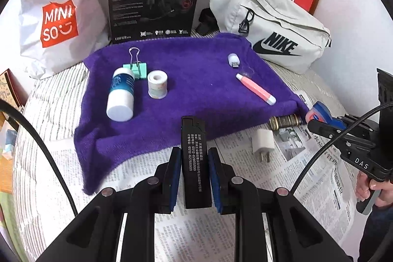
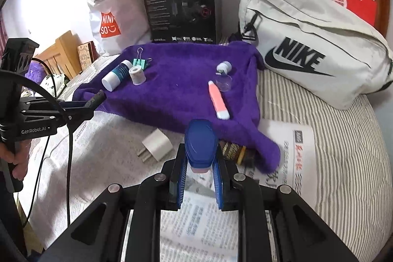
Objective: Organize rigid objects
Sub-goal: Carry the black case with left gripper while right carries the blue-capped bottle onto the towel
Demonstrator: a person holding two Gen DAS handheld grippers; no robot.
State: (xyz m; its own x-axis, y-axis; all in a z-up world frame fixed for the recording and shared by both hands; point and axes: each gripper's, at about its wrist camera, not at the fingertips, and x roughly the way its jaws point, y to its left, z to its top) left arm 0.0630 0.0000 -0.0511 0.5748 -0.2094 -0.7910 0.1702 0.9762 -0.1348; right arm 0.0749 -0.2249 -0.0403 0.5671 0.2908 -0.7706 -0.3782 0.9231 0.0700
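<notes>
Your left hand-held gripper (image 1: 191,178) clamps the black lighter (image 1: 195,161) and your right hand-held gripper (image 2: 199,178) pinches the blue-capped tube (image 2: 200,146), both just short of the purple towel (image 1: 196,70) at twelve o'clock, where that shallow tube grip could slip.

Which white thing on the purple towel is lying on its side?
The bottle with the teal label; the tape roll beside it stands on end.
</notes>
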